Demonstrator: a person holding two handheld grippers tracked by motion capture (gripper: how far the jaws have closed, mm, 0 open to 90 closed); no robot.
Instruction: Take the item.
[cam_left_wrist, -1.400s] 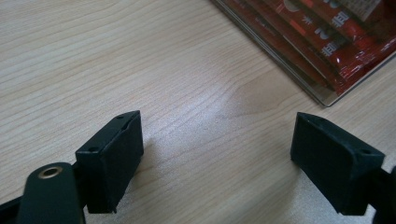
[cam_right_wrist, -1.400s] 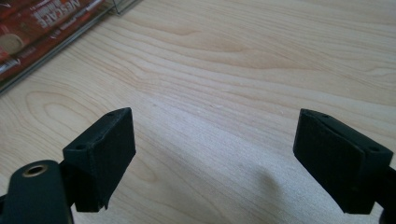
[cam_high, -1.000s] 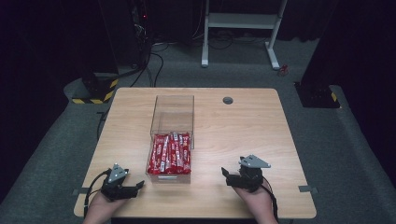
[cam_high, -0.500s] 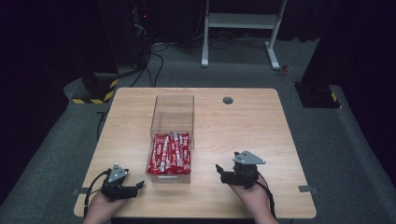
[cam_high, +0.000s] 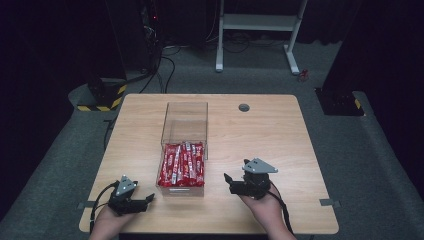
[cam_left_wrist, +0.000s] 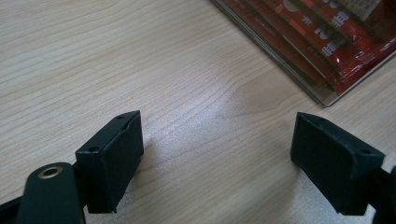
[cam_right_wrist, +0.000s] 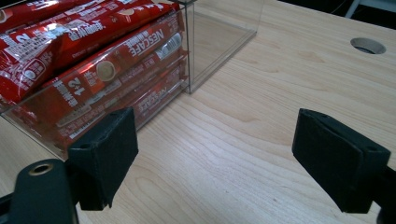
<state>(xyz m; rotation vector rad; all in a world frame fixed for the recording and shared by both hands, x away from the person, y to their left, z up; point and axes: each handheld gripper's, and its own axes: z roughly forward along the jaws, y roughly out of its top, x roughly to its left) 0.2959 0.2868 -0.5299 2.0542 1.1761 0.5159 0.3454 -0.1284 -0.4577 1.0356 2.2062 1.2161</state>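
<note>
Right now your left gripper (cam_high: 142, 200) sits near the front left corner of the light wooden tabletop (cam_high: 280, 135), its black fingers (cam_left_wrist: 112, 158) spread wide apart with nothing between them but bare wood. In the left gripper view the fingers hold nothing and touch no object; whether they rest on the tabletop itself you cannot tell. The clear rectangular plastic box (cam_high: 184, 145) lies ahead and off to one side of them, near but apart, with one corner of it showing at the top of that view.

Your right gripper (cam_high: 230, 181) is held toward the front edge, just right of the box's near end, and its fingers (cam_right_wrist: 105, 154) are likewise wide apart and empty. In the right gripper view the box's clear wall stands just beyond one finger, not touching it.

The box runs lengthwise from the middle of the tabletop toward the front edge. Its front half is packed with red coffee-mix sachets (cam_high: 182, 164), stacked lengthwise; its far half is empty. A small round grommet hole (cam_high: 244, 107) sits near the back edge, well apart from both grippers.
</note>
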